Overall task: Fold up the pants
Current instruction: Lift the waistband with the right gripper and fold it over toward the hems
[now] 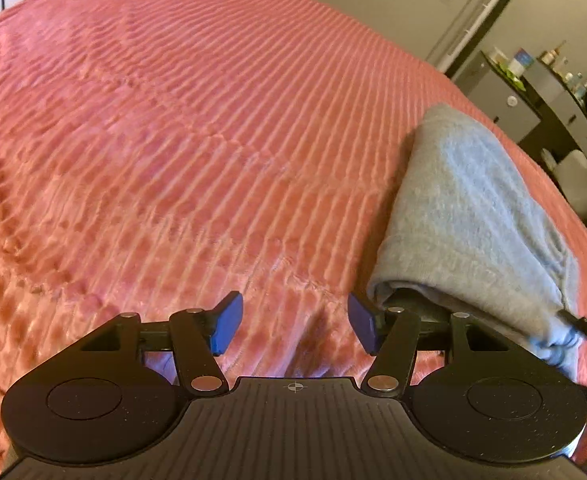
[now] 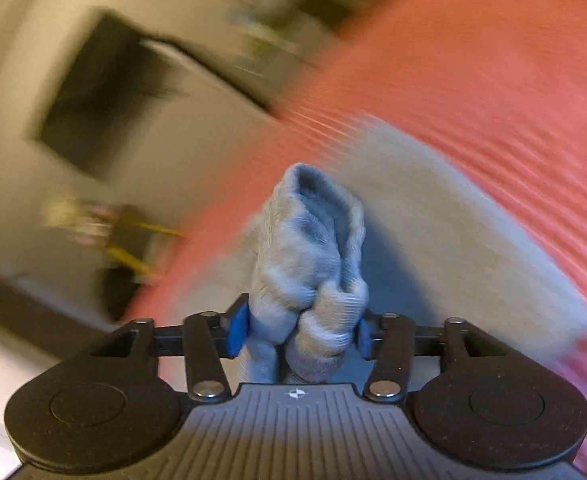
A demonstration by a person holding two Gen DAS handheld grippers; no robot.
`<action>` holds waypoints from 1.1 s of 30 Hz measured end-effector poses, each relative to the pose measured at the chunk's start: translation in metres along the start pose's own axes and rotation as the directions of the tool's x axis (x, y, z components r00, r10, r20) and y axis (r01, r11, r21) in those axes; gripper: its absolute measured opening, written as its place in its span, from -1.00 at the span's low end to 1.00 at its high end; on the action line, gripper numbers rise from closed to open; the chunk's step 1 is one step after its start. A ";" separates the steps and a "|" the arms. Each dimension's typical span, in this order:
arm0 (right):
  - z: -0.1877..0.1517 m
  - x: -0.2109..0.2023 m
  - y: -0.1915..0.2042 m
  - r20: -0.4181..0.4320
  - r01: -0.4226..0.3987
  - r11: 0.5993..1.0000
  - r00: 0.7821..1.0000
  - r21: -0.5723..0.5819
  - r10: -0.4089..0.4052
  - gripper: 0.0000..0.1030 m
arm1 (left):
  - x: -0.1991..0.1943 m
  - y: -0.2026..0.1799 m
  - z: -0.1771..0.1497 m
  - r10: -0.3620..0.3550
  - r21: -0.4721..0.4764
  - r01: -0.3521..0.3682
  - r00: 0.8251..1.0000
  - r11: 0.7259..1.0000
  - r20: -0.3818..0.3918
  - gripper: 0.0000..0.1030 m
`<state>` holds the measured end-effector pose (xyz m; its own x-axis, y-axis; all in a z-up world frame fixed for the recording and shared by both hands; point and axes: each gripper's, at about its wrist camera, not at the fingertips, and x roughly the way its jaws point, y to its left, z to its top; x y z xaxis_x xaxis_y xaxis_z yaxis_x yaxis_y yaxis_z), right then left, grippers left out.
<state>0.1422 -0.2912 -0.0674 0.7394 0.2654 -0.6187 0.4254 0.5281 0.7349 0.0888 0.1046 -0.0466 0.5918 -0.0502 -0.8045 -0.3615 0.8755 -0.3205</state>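
Currently right gripper [image 2: 299, 330] clamped on bunched grey pants [image 2: 313, 264], fabric lifted off pink bed [image 2: 493, 60]; rest of pants lies folded at bed's right edge. Left gripper [image 1: 295, 326] fingers wide apart, empty, beside fold. Risk: thick wad slips from fingers, fold collapses.
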 end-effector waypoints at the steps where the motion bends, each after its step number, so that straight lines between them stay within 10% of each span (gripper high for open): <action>1: -0.001 0.004 -0.019 -0.017 -0.069 0.994 0.997 0.082 0.071 0.11 | -0.001 0.000 -0.001 0.000 0.002 0.000 1.000 1.000 0.006 0.22; 7: 0.005 0.016 -0.014 -0.063 -0.147 0.985 0.986 0.094 0.153 0.49 | 0.003 -0.013 -0.001 0.025 0.061 -0.025 1.000 0.998 -0.009 0.23; 8: 0.007 0.020 -0.011 -0.079 -0.148 0.985 0.985 0.088 0.155 0.46 | 0.004 -0.015 -0.001 0.028 0.075 -0.027 1.000 0.997 -0.010 0.23; 10: 0.009 0.023 -0.008 -0.103 -0.130 0.988 0.985 0.085 0.139 -0.20 | 0.003 -0.021 -0.002 0.028 0.111 -0.027 1.000 0.994 -0.008 0.22; 20: 0.016 -0.034 0.067 -0.051 -0.319 0.941 0.948 -0.113 0.315 -0.27 | 0.020 -0.071 -0.005 0.058 0.281 -0.056 0.998 0.958 -0.001 0.24; 23: 0.021 -0.052 0.073 -0.040 -0.366 0.921 0.930 -0.132 0.364 -0.28 | 0.032 -0.073 0.005 0.097 0.246 -0.091 0.995 0.965 -0.012 0.03; 27: 0.031 -0.069 0.073 -0.026 -0.365 0.908 0.930 -0.204 0.368 -0.28 | 0.024 -0.067 0.012 -0.036 0.116 0.036 0.999 0.993 -0.006 -0.67; 33: 0.034 -0.068 0.043 0.014 -0.258 0.923 0.962 -0.285 0.273 -0.28 | 0.018 -0.073 -0.003 -0.018 0.209 0.015 1.000 0.978 0.015 -0.69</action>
<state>0.1277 -0.3137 0.0155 0.8347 0.3879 -0.3908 0.0537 0.6490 0.7589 0.1245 0.0382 -0.0392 0.6092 -0.0588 -0.7908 -0.1944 0.9558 -0.2208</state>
